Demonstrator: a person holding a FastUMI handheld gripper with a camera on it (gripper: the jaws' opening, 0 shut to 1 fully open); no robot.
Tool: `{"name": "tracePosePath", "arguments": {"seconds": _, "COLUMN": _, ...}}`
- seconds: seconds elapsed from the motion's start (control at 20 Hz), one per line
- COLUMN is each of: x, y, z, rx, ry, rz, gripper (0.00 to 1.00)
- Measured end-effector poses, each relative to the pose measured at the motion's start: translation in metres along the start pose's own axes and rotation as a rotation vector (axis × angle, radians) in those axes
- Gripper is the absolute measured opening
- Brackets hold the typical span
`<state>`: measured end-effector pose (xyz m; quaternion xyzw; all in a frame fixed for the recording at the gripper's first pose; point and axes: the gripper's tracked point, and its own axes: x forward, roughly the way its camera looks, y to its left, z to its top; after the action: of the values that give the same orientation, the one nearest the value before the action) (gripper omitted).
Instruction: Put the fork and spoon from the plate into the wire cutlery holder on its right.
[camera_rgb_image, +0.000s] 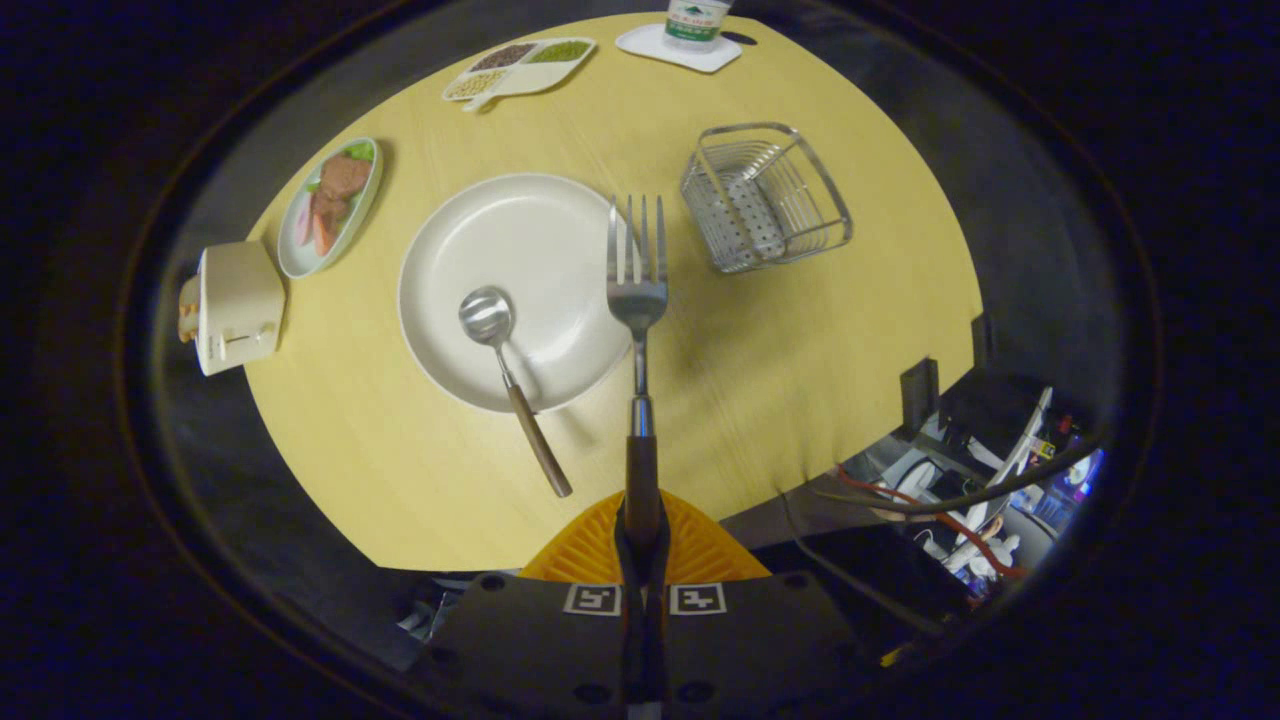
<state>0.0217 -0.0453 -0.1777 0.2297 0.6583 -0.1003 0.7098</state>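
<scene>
The gripper (641, 535) has its jaws clamped on the wooden handle of the fork (637, 290), whose tines point ahead, lifted above the right rim of the plate (520, 240). The spoon (500, 350) lies on the plate, its handle reaching out over the table (800, 350). The wire holder (765, 195) stands to the plate's right, just beyond the tines.
</scene>
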Motion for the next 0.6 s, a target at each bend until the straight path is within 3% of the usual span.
{"name": "tracePosePath", "arguments": {"seconds": 0.15, "x": -0.013, "y": -0.016, "z": 0.020, "rx": 0.084, "ry": 0.007, "rz": 0.036, "gripper": 0.04}}
{"name": "tracePosePath", "arguments": {"seconds": 0.35, "x": 0.000, "y": -0.044, "z": 0.038, "rx": 0.114, "ry": 0.089, "rz": 0.016, "gripper": 0.04}}
{"name": "tracePosePath", "arguments": {"seconds": 0.6, "x": 0.015, "y": -0.041, "z": 0.054, "rx": 0.151, "ry": 0.202, "rz": 0.069, "gripper": 0.04}}
